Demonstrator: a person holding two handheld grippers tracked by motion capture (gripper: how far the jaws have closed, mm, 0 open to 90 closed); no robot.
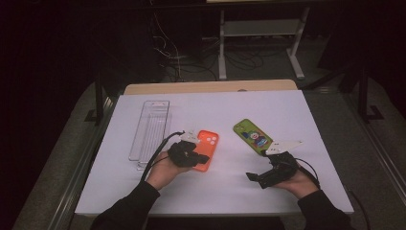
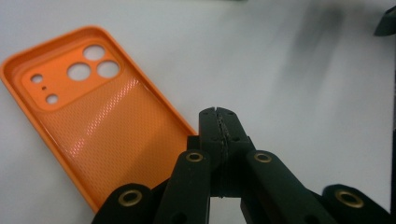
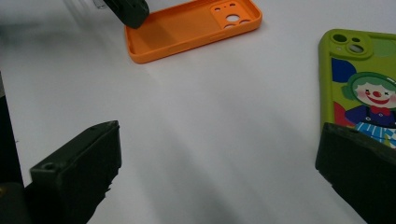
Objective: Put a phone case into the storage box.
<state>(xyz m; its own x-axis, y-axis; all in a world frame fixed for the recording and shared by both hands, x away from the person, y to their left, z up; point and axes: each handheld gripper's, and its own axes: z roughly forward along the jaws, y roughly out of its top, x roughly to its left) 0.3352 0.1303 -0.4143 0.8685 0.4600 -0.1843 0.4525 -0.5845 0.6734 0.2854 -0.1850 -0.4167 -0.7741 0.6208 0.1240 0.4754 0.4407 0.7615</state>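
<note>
Jaws pressed together, the left tool (image 2: 218, 112) rested at the near end of the orange phone case (image 2: 88, 116), which lay open side up on the worktop (image 1: 215, 187), long axis running away, while the right tool (image 3: 219, 177) gaped beside the green case (image 3: 362, 88).

Right tool (image 3: 219, 172) wide open; green case (image 3: 362, 79) by one jaw.

A lab or workshop: a white-covered work table (image 1: 215, 191) stands on grey floor, with tangled cables (image 1: 191, 60) and a metal-framed bench (image 1: 261, 28) at twelve o'clock in darkness.
</note>
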